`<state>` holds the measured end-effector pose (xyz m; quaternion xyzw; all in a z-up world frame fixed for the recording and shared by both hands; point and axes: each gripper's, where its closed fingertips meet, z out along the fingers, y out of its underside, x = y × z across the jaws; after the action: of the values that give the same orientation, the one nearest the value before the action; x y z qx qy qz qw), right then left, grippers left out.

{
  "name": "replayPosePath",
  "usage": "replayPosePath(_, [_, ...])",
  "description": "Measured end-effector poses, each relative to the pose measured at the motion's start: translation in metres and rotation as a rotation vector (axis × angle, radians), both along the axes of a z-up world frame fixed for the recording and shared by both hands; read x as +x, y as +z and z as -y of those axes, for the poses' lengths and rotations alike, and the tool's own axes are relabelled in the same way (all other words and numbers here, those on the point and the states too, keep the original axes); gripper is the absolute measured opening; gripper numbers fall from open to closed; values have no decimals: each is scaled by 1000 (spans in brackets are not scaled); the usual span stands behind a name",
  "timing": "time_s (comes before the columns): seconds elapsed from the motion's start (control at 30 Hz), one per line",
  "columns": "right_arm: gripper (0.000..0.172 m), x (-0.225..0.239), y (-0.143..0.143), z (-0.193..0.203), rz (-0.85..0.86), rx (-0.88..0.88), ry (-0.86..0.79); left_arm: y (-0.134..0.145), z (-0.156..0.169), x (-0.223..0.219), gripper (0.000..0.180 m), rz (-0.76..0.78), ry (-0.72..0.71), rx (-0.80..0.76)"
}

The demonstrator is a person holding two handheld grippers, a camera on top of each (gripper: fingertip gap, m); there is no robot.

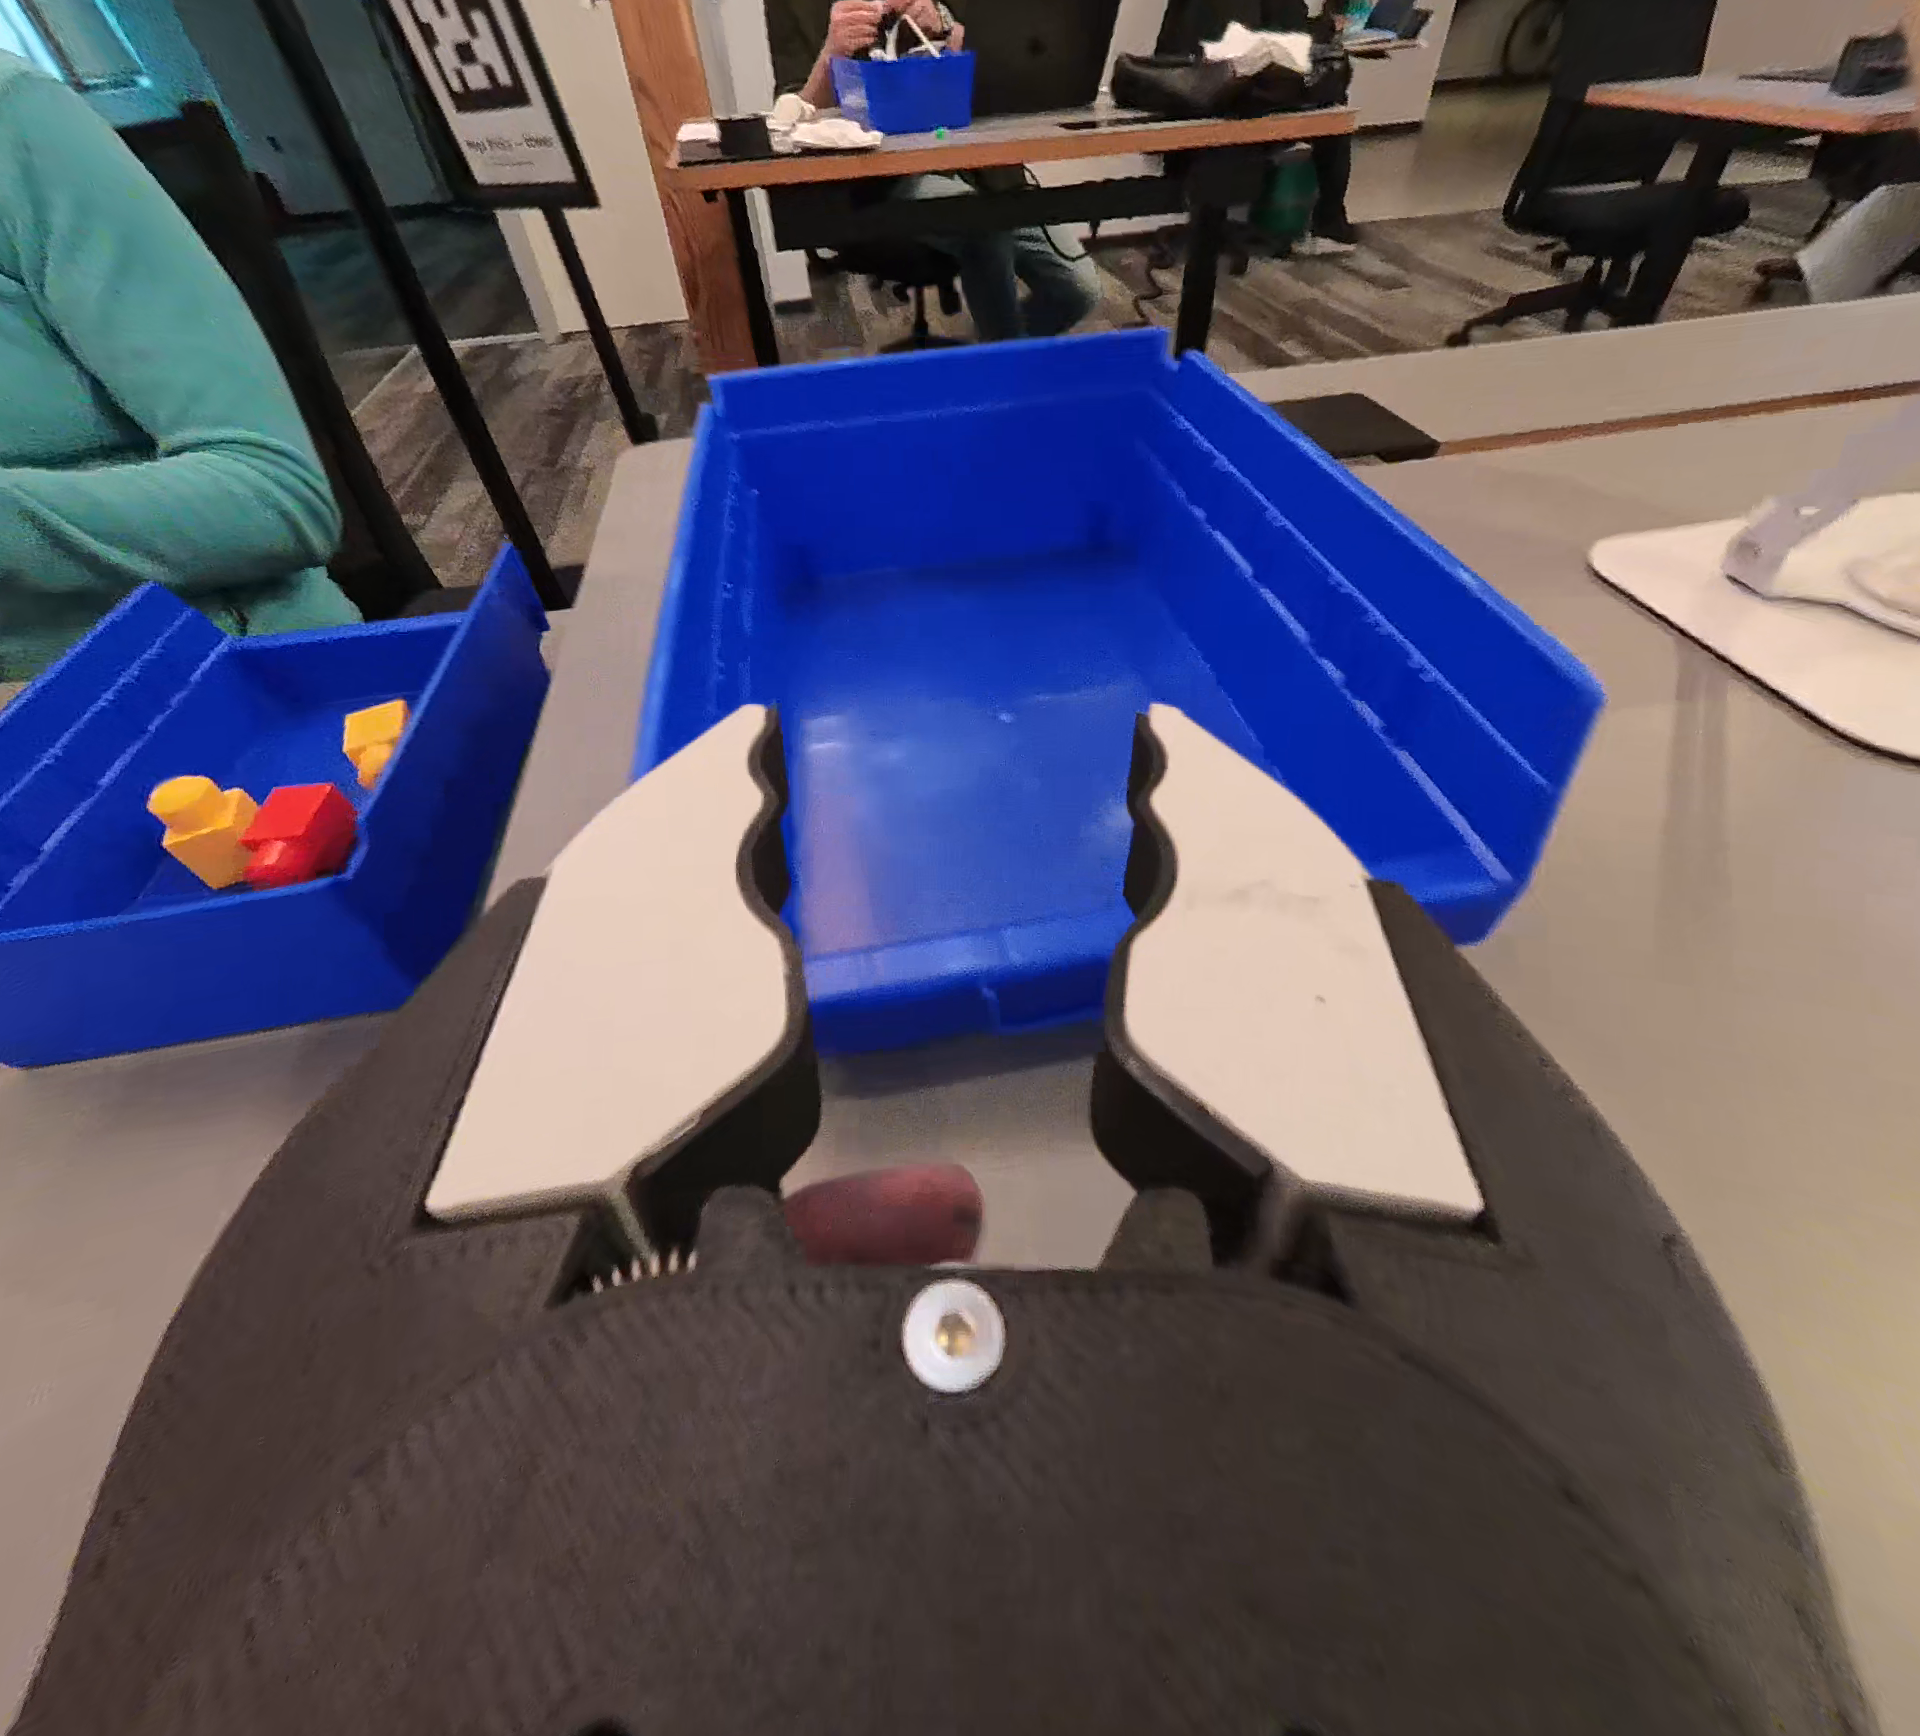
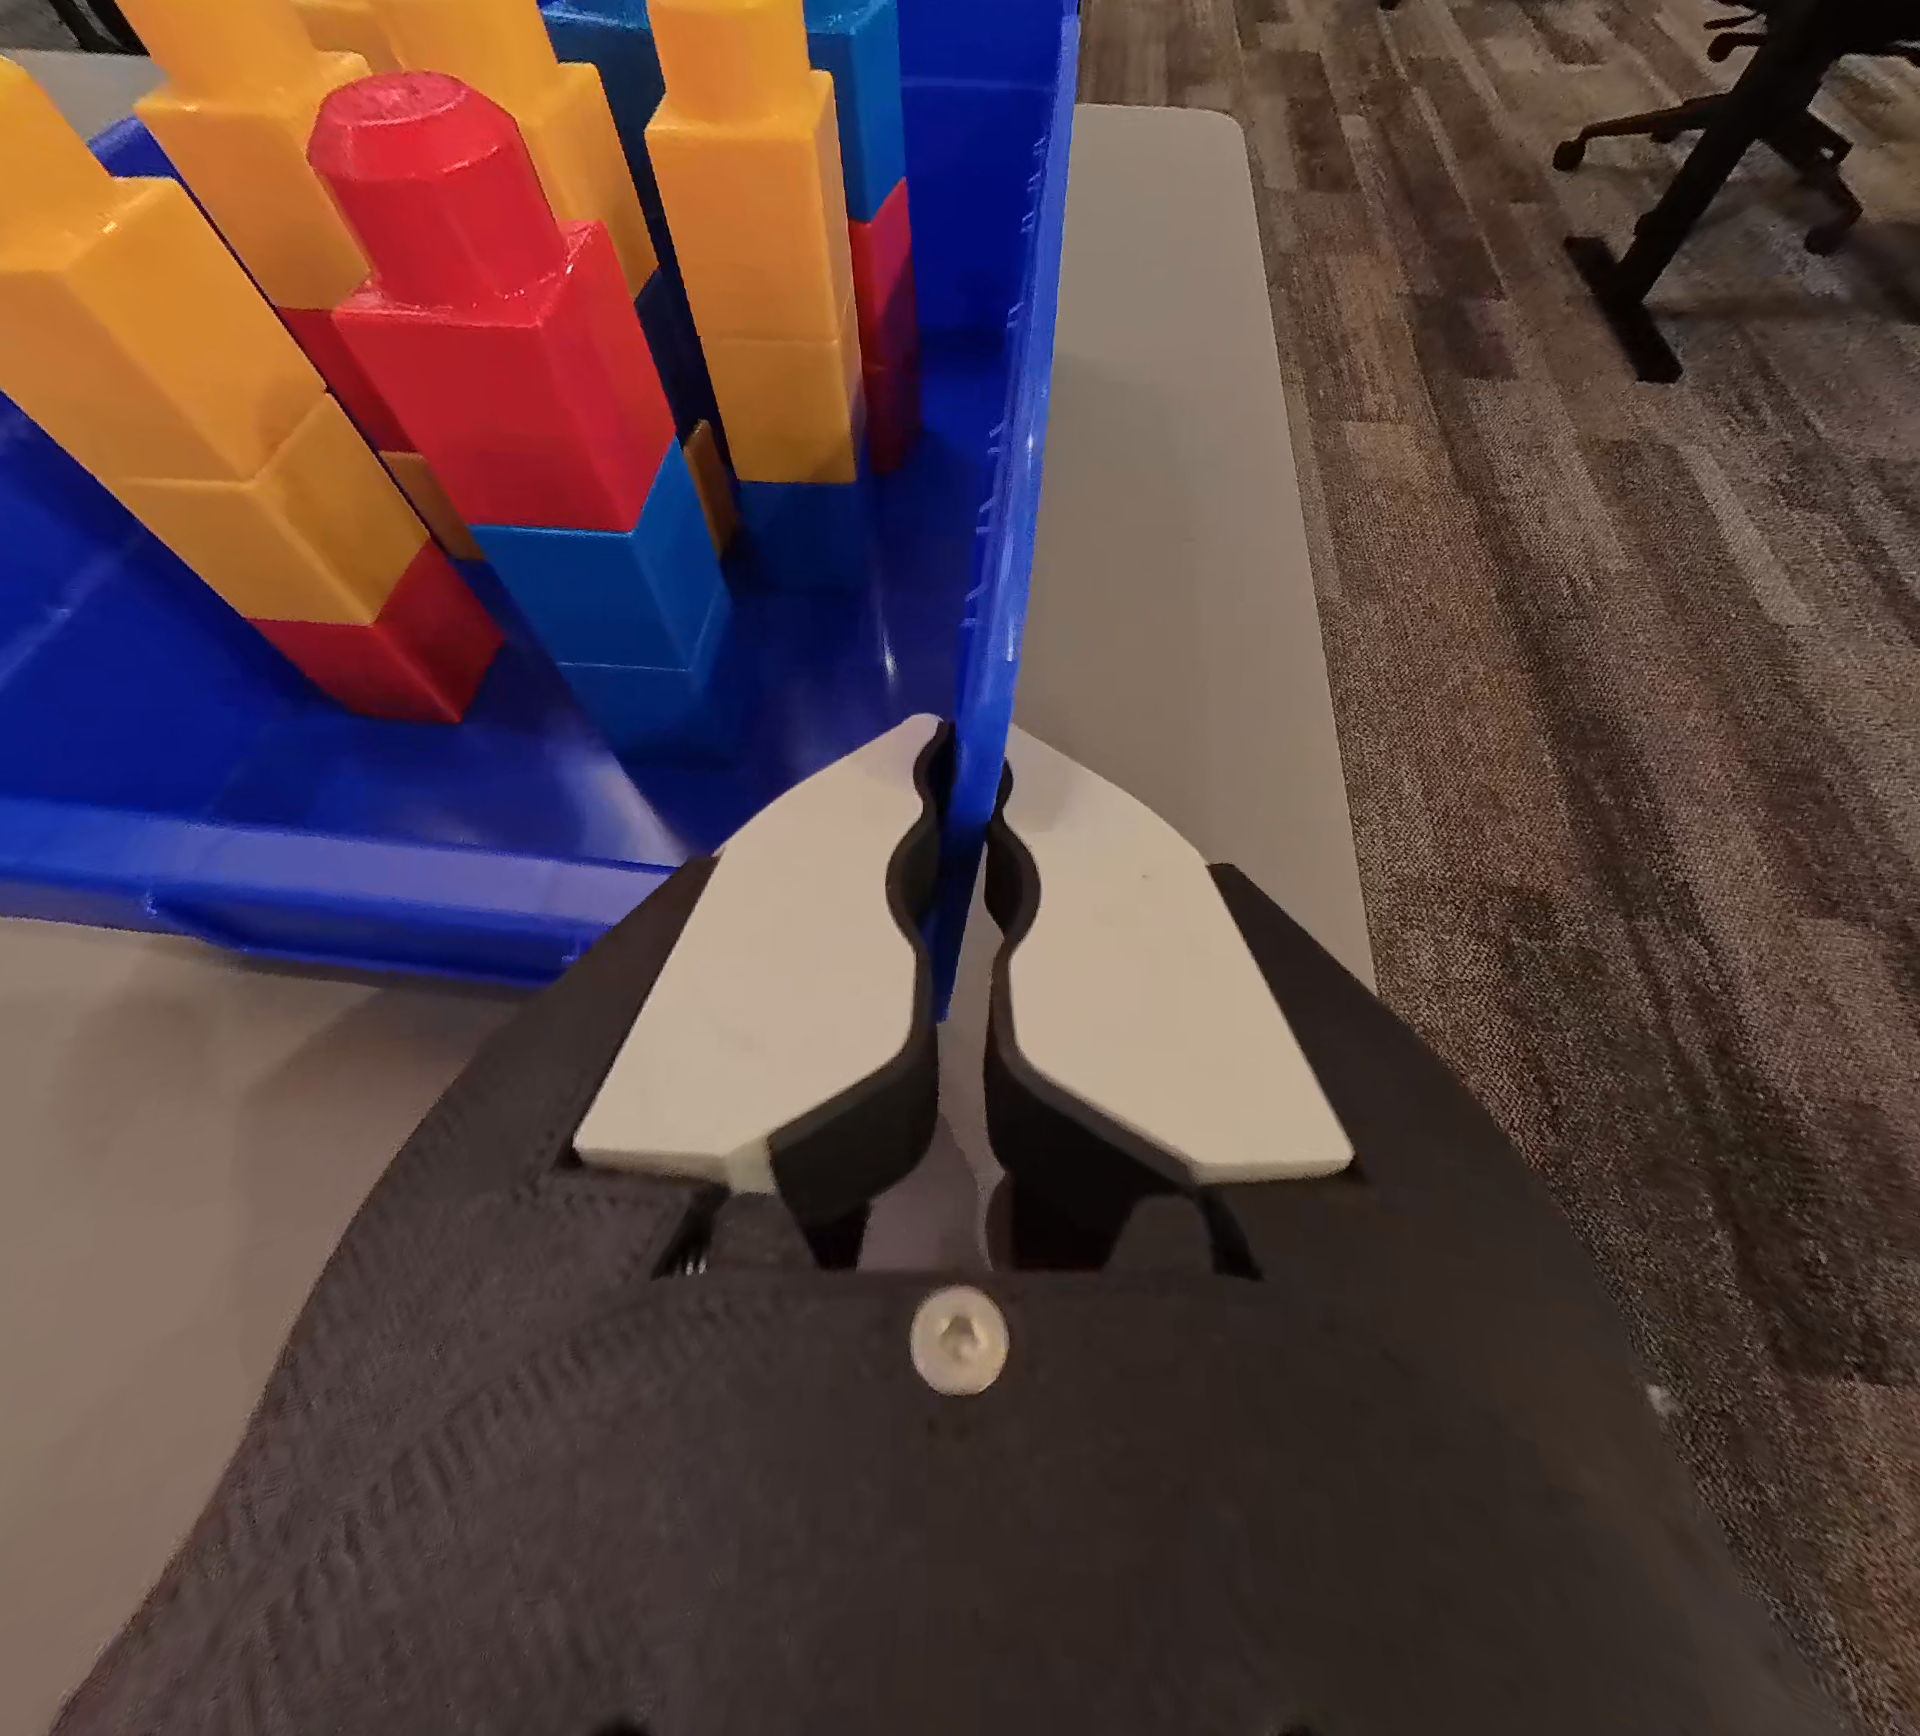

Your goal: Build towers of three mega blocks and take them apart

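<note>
In the left wrist view my left gripper point(image 1: 954, 730) is open with nothing between its pads, over the near end of a large blue bin point(image 1: 1382, 543) that holds nothing. A smaller blue bin point(image 1: 260, 959) to its left holds two yellow blocks point(image 1: 203, 829) and a red block point(image 1: 301, 834). In the right wrist view my right gripper point(image 2: 971, 741) is shut on the right wall of a blue bin point(image 2: 1023, 398), one pad on each side of the wall. That bin holds several upright three-block towers, among them a red-topped tower on blue blocks point(image 2: 540, 398) and yellow-topped towers point(image 2: 753, 232).
A white mat with a grey stand point(image 1: 1787, 616) lies on the grey table at the right. A person in a teal sleeve point(image 1: 125, 398) is at the left. The table's right edge point(image 2: 1309, 543) runs close to the gripped bin, with carpet floor beyond. The left gripper's tips are roughly 95 cm from the right gripper's.
</note>
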<state>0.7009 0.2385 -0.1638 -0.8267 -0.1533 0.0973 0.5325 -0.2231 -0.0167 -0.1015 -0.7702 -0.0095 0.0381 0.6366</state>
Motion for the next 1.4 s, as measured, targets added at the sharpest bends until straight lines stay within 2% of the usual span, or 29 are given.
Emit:
replayPosePath(0.13, [3, 0, 0, 1, 3, -3, -5, 10, -18, -22, 80, -14, 33, -20])
replayPosePath(0.27, [3, 0, 0, 1, 6, -9, -3, 10, -29, -54, 100, -88, 139, -71])
replayPosePath(0.43, [3, 0, 0, 2, 5, -15, 0, -25, -41, -76, 118, -7, 139, -211])
replayPosePath(0.53, [3, 0, 0, 2, 2, -18, 4, -50, -51, -68, 91, 43, 49, -296])
replayPosePath(0.57, [3, 0, 0, 2, 5, -20, 5, -54, -54, -62, 71, 61, 3, -303])
replayPosePath(0.73, [4, -1, 0, 2, -2, -20, 15, -60, -65, -60, 17, 79, -48, -309])
replayPosePath(0.87, [4, -1, 0, 1, 18, -12, 10, -61, -67, -60, 5, 28, -34, -333])
replayPosePath(0.97, [3, -1, 1, 1, 17, -11, 2, -61, -70, -52, 4, 96, -75, -307])
replayPosePath(1.4, [3, -6, 3, 19, 18, -21, -19, -61, -51, -47, 4, 49, -40, -296])
